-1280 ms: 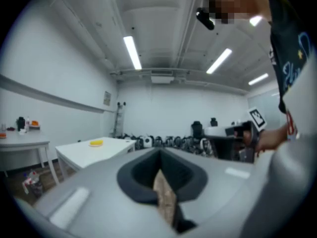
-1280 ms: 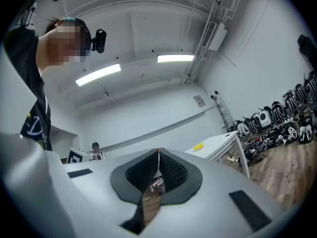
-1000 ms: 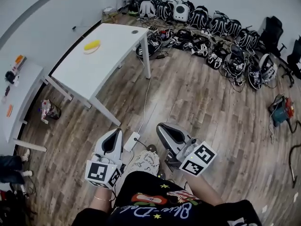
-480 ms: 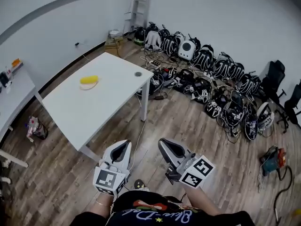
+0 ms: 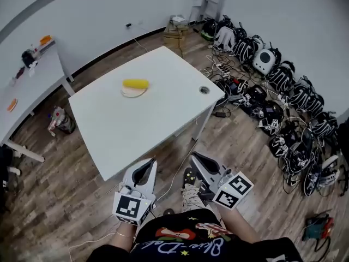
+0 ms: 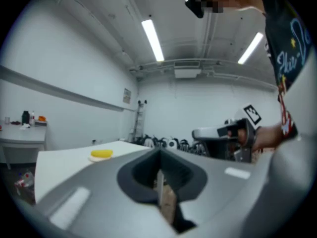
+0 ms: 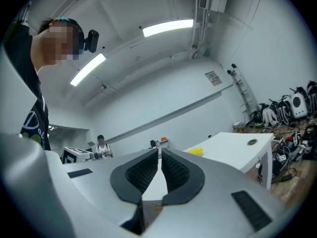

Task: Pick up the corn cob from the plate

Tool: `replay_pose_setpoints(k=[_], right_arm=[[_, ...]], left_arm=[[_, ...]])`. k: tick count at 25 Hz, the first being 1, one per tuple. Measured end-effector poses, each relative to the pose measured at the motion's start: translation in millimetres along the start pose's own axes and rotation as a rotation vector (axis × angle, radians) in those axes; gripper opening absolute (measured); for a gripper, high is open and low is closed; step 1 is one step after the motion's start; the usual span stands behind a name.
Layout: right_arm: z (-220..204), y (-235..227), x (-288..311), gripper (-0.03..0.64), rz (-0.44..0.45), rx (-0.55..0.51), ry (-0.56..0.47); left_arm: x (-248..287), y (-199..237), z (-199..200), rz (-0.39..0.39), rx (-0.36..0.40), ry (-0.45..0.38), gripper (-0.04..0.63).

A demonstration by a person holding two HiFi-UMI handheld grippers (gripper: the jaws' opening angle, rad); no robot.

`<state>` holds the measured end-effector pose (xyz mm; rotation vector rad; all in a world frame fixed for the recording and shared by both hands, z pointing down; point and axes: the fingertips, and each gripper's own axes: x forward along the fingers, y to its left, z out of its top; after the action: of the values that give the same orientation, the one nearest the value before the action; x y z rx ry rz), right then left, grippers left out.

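left gripper [image 5: 149, 163] fingers clenched | right gripper [image 5: 196, 156] fingers clenched | corn cob [image 5: 135, 83] on plate [image 5: 130, 94] | shirt script [image 5: 182, 246] unreadable

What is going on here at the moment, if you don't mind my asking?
A person stands by a white table, holding a two-jaw gripper in each hand. The left gripper and the right gripper are both shut and empty, held low in front of the body near the table's closest edge. The corn cob lies on a small plate toward the far side of the table, untouched. Nothing has been picked up yet.
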<state>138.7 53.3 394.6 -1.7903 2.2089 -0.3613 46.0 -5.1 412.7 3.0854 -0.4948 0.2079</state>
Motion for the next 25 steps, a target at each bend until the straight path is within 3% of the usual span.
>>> replay_pose_setpoints(k=[7,10,14,17,19,22,25], right_arm=[[40,-113,162,0.015,0.215,-0.112,0.087],[48,-153,241,0.015,0.332,-0.183,0.179],[39,-186,327,0.017,0.464,-0.285,0.320],[15,-203,385,0.018,0.492,-0.391,0.431],[-7,-206,417,0.051,0.501,-0.430,0.503],[-46,-206,457,0.190,0.512,-0.491,0.629],[-89,-214,485,0.231,0.497,-0.568,0.786]], left_arm=[[85,110,14,0.253,-0.004,0.006,-0.002],[121,159,27,0.370,-0.035,-0.022,-0.002],[157,200,39,0.495,-0.021,-0.013,-0.002],[165,222,34,0.576,-0.033,0.029,-0.002],[161,238,29,0.595,-0.062,0.029,-0.002],[157,264,25,0.622,-0.084,0.029,-0.002],[161,285,31,0.611,-0.086,0.015,-0.002]])
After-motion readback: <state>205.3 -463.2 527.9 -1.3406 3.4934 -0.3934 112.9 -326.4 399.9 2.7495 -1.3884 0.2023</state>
